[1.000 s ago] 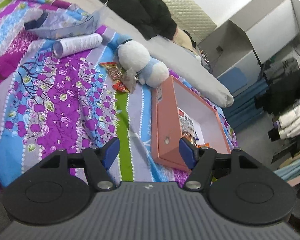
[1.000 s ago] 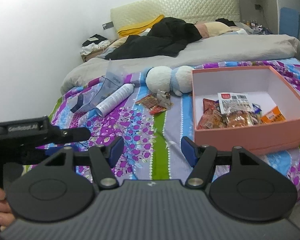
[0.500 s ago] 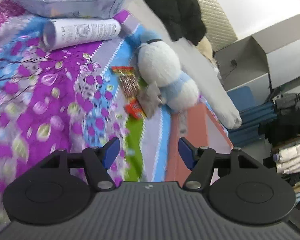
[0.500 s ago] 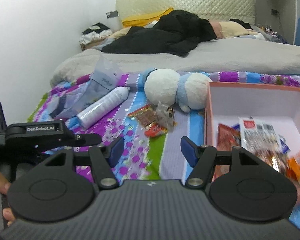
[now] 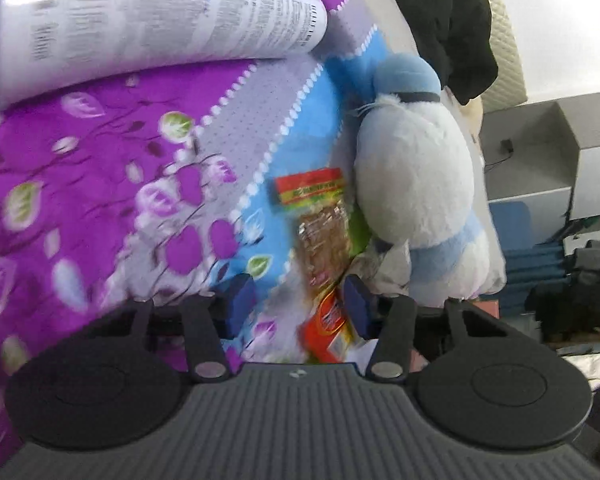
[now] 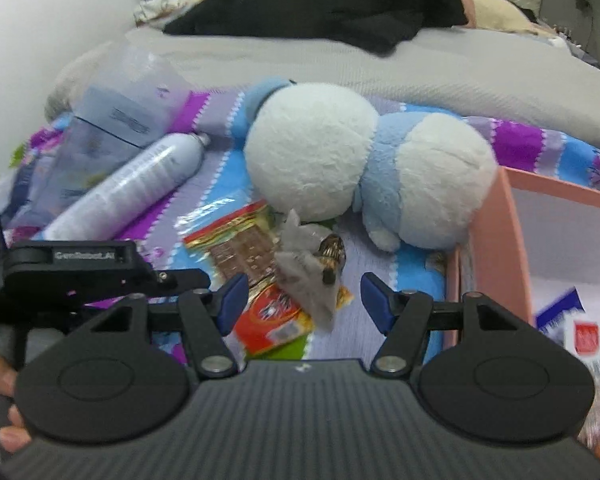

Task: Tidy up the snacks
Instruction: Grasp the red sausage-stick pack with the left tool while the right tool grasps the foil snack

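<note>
The left gripper (image 5: 298,304), jaws closing but pressing on nothing, frames the glossy red-orange foil snack packet (image 5: 328,328) on the floral purple bedspread (image 5: 80,184). Ahead lies a clear flat packet of brown snack with a red-green header (image 5: 320,220) (print unreadable), beside the fuzzy white-and-blue plush toy (image 5: 416,200). The right gripper (image 6: 300,300) stands released over a crinkled translucent wrapper (image 6: 308,272); the pink cardboard box (image 6: 496,248) is right of it.

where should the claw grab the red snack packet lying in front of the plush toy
Take the red snack packet by its near edge, coming from above and in front. It lies flat on the bedspread, and a crumpled grey wrapper overlaps its far right corner, so the near side looks clearest. The plush toy blocks the back.
</note>
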A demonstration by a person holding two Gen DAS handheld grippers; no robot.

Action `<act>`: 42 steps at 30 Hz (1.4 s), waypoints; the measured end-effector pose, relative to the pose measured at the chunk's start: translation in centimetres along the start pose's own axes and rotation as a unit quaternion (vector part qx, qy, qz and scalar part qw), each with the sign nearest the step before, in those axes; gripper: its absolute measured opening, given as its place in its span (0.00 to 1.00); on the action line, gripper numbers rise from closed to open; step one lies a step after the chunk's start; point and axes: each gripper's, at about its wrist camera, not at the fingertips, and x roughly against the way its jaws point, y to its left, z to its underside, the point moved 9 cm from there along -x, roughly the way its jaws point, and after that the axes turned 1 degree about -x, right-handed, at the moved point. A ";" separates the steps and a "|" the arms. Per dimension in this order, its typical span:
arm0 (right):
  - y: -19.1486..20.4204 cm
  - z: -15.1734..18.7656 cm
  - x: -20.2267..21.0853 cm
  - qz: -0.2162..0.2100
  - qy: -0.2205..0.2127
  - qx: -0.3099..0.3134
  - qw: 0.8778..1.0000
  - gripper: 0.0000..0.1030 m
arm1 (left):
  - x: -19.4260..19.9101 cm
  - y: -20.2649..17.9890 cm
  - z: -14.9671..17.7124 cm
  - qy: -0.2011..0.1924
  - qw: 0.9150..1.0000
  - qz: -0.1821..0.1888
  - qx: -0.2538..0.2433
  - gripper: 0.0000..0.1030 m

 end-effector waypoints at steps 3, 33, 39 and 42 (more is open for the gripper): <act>-0.5 -0.5 -2.4 0.003 0.019 -0.001 1.000 0.62 | -0.8 -0.5 -0.5 0.006 1.000 0.003 0.001 0.55; -0.5 -0.3 -2.7 -0.025 0.050 -0.033 0.998 0.46 | -2.4 -4.7 -0.6 -0.022 0.995 -0.057 -0.083 0.09; -0.1 1.1 0.9 -0.018 0.032 -0.017 0.999 0.46 | 0.8 -4.8 2.1 -0.027 0.993 -0.060 -0.103 0.07; 0.6 2.3 2.7 -0.019 0.020 -0.013 1.000 0.46 | 2.8 -4.5 4.1 -0.031 0.992 -0.058 -0.108 0.07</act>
